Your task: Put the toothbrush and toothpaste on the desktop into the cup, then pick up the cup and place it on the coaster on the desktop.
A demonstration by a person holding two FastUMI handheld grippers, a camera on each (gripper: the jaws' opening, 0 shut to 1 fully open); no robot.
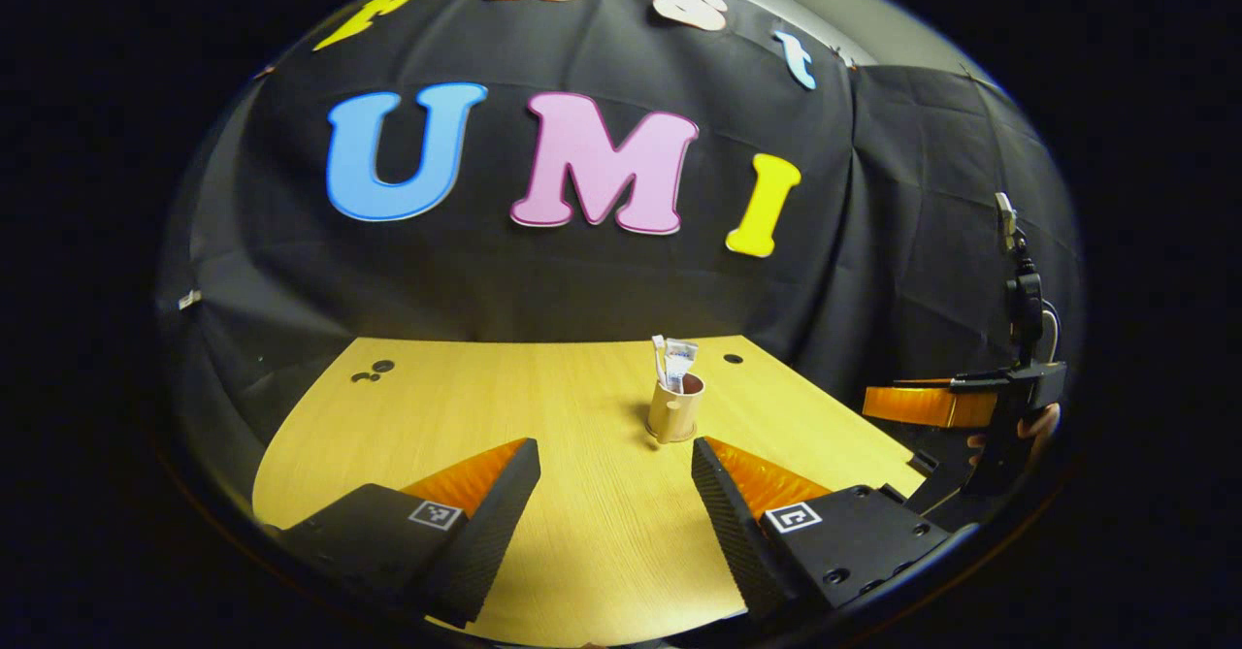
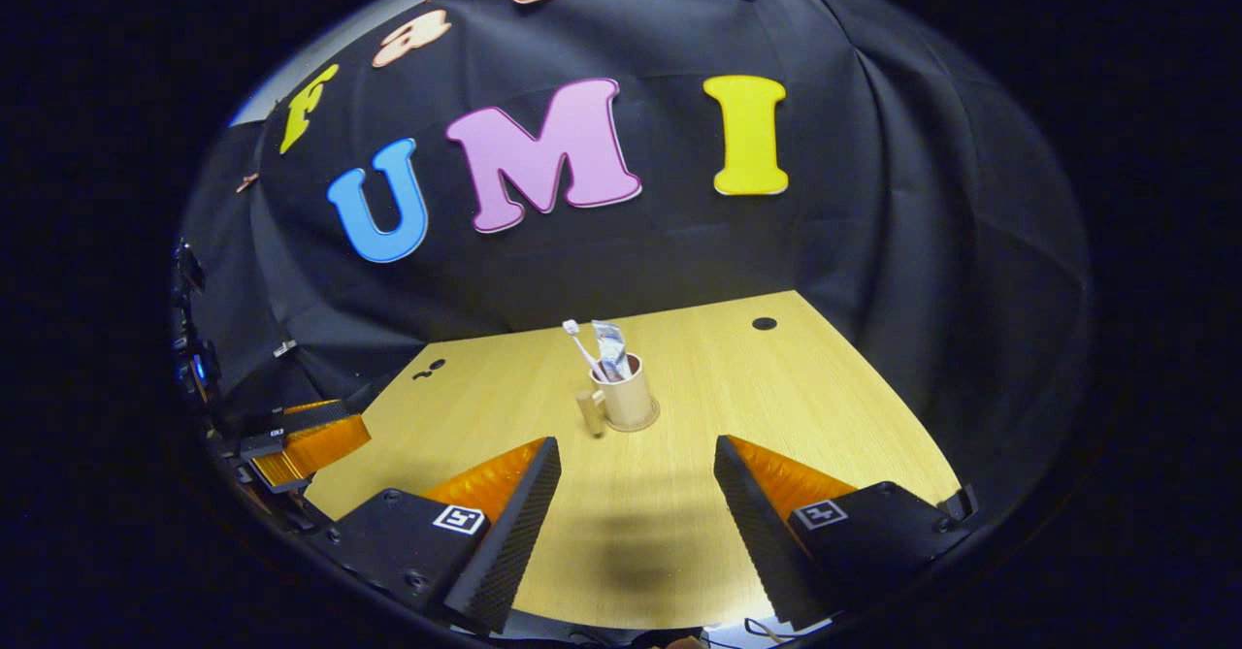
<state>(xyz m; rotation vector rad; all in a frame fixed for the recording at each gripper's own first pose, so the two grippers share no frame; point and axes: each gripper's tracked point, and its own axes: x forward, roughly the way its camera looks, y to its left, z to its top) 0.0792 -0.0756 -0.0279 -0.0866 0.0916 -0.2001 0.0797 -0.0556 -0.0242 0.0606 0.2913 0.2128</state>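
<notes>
Right gripper view, cup (image 2: 629,399) on coaster (image 2: 633,424), both tools (image 2: 636,494) wide, nothing between.

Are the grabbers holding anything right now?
No, nothing. Both the left gripper and the right gripper have jaws wide apart with only bare desk between them. The cup, with toothbrush and toothpaste inside, stands alone farther off.

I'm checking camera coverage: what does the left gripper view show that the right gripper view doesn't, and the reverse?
Left gripper view: the right gripper farther off, a hand holding it. Right gripper view: the left gripper at its edge, and the handle seen side-on. Both: the cup holding toothbrush and toothpaste on the desktop; each view's own jaws stand open.
</notes>
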